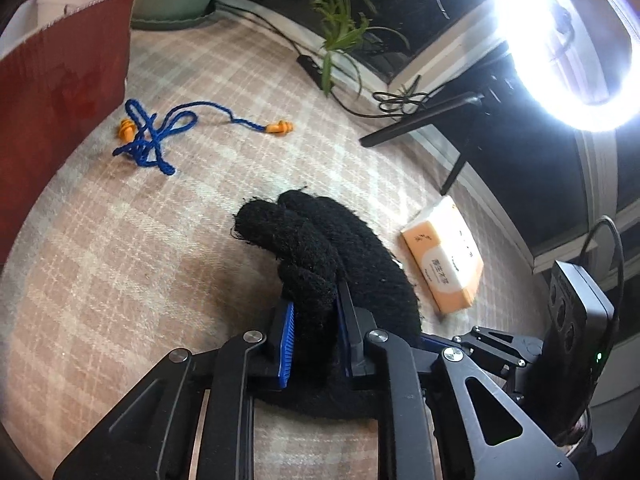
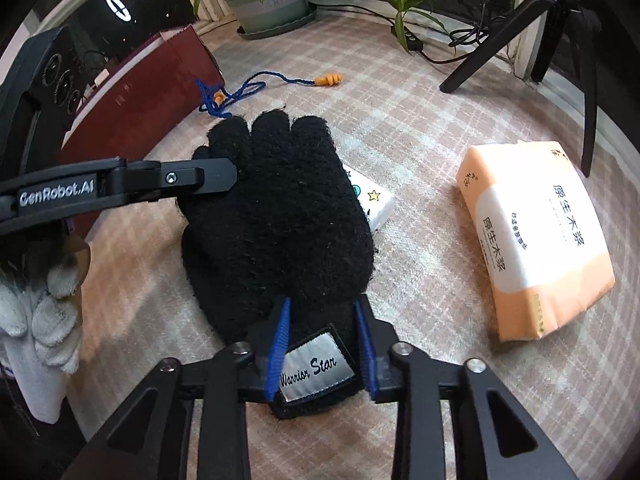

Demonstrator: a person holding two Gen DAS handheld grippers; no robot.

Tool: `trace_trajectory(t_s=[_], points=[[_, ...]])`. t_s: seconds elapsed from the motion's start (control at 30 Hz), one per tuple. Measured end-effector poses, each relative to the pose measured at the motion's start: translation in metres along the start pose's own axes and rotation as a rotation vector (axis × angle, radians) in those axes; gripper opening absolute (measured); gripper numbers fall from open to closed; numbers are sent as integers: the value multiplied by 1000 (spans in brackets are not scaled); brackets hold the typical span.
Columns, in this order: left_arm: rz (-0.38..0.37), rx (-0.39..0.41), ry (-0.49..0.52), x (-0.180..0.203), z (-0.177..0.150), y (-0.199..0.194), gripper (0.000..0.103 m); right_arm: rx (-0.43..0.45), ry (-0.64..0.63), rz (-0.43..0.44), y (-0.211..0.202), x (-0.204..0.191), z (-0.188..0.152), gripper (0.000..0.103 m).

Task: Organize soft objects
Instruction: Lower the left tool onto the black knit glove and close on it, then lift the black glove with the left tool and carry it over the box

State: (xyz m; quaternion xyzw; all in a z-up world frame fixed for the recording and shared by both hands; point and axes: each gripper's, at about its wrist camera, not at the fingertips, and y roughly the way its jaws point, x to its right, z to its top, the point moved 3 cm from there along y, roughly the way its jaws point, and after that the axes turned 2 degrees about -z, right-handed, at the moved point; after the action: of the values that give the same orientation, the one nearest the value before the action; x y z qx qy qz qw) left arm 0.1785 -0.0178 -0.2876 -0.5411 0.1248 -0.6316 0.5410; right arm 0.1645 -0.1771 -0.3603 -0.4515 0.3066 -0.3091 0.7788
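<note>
**Both grippers on the black glove, mid-handling**

My left gripper (image 1: 314,322) is clamped on the thumb side of the black knit glove (image 2: 276,216), blue pads squeezing bunched knit. My right gripper (image 2: 322,346) has the cuff w/ the "Warrior Star" label (image 2: 314,368) between its pads; they look pressed against the cuff edges, so I judge it gripping too, though less tightly than the left.

Glove lies palm-flat over the plaid tablecloth (image 2: 420,152), fingers pointing away from me, partly covering a small white star-print tissue pack (image 2: 370,200). Orange tissue pack (image 2: 536,240) sits well apart to the right. Corded orange earplugs w/ blue cord (image 1: 160,132) are farther back, near the dark red box (image 1: 60,92).

Step, as I read it: glove is being lifted or folded w/ both tools, prob. headed for the red box.

Next move calls for:
- keeping both grips so the knit doesn't sag or slip
- raising the glove clear of the star-print pack w/o dragging it
- moving both hands together, approx. same pace.
</note>
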Motion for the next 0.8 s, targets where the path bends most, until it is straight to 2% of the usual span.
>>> trace_trajectory(t_s=[0.17, 0.53, 0.8], points=[[-21, 19, 35, 12, -7, -14, 15, 8, 47, 31, -8, 0, -4, 22], [-53, 46, 54, 18, -12, -48, 15, 64, 79, 82, -42, -19, -13, 21], [-63, 132, 89, 23, 0, -108, 15, 160, 39, 118, -88, -50, 7, 21]])
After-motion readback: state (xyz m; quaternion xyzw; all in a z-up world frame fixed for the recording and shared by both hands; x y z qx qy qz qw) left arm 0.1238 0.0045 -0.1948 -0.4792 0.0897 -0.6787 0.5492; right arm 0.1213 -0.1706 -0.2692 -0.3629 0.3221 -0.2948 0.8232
